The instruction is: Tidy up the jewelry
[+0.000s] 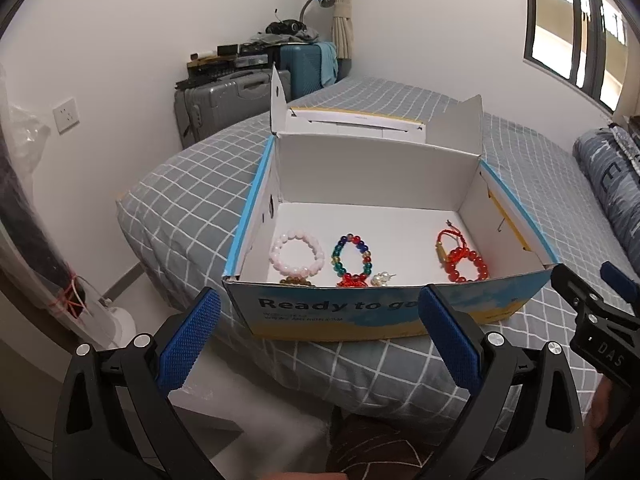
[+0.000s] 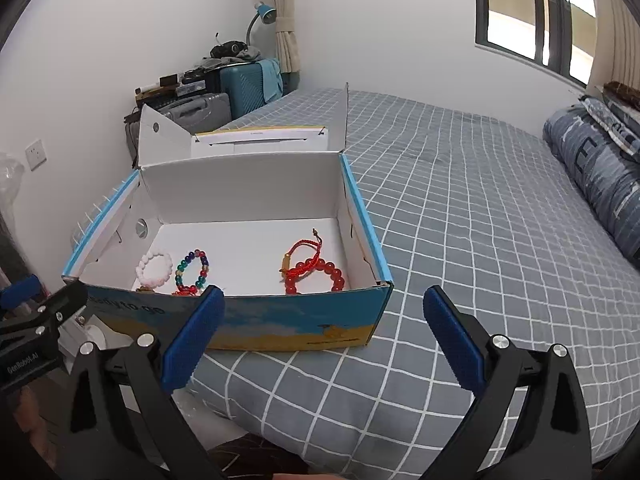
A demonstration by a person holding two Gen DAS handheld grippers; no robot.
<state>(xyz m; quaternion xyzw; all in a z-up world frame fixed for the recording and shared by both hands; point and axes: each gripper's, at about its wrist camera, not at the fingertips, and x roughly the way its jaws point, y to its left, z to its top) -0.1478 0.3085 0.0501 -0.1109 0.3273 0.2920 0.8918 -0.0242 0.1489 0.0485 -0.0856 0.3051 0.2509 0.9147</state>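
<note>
An open blue and yellow cardboard box (image 1: 360, 316) (image 2: 288, 320) stands on the bed, lid folded back. Inside lie a pink bead bracelet (image 1: 298, 254) (image 2: 154, 268), a multicoloured bead bracelet (image 1: 352, 260) (image 2: 192, 270), a red bead bracelet (image 1: 468, 266) (image 2: 320, 276), a red cord bracelet (image 1: 446, 242) (image 2: 304, 250) and a small clear earring (image 1: 382, 279). My left gripper (image 1: 320, 320) is open and empty, in front of the box. My right gripper (image 2: 320, 320) is open and empty, in front of the box's right corner. Each gripper shows at the edge of the other's view.
The bed (image 2: 460, 208) has a grey checked sheet. A rolled blue quilt (image 2: 600, 184) lies at its right side. Grey and teal suitcases (image 1: 228, 100) with clutter on top stand by the far wall. A white fan base (image 1: 116, 320) stands on the floor at the left.
</note>
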